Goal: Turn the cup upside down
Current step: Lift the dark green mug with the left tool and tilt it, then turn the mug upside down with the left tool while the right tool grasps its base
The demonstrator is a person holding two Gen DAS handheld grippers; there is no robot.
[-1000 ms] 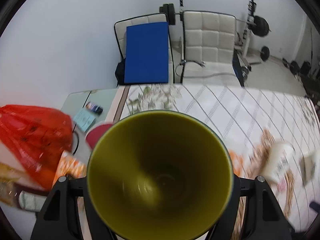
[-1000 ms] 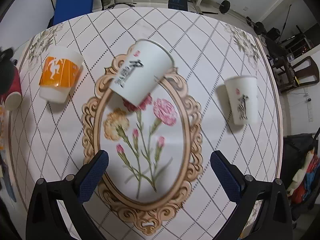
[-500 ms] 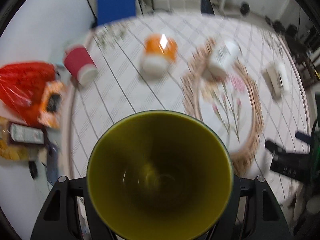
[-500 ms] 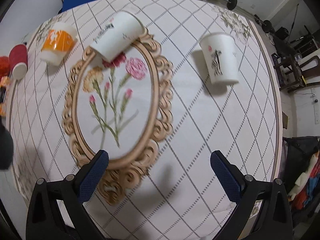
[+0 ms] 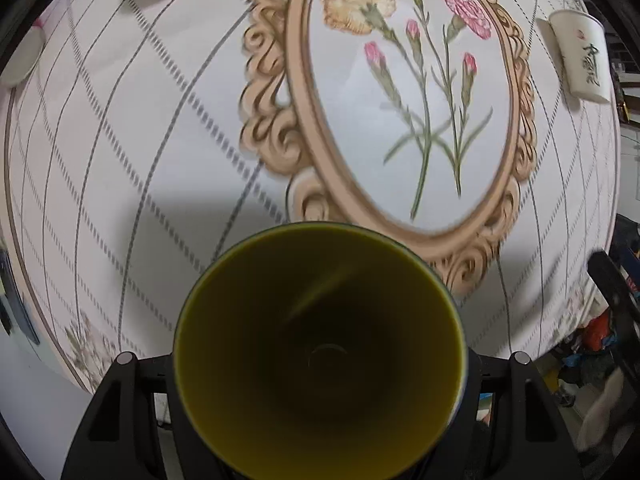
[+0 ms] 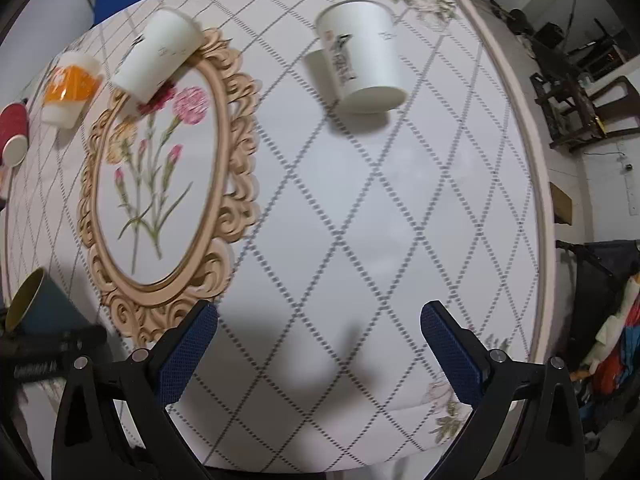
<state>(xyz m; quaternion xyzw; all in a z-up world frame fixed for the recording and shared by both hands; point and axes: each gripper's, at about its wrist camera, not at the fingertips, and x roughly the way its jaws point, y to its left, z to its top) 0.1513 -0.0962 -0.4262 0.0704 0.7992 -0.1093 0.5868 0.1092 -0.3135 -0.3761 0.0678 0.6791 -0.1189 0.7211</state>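
Observation:
My left gripper [image 5: 320, 364] is shut on a dark cup with a yellow-green inside [image 5: 320, 352]. The cup's mouth faces down toward the tablecloth, close above its near edge. The cup hides the fingers. In the right wrist view the same cup [image 6: 36, 308] shows at the far left, dark blue outside, tilted mouth down in the left gripper. My right gripper [image 6: 318, 344] is open and empty above the table's near right part. A white cup with black writing [image 6: 360, 60] stands upside down beyond it.
The round table [image 6: 400, 200] has a white diamond-pattern cloth with a gold oval flower frame [image 6: 160, 184]. Another white cup [image 6: 160, 56], an orange and white cup [image 6: 70, 88] and a red cup [image 6: 14, 132] stand upside down at the far left. Chairs and clutter lie to the right.
The left gripper has tipped the cup from facing the room down to facing the tablecloth and lowered it. The right gripper has moved to the right, nearer the white cup.

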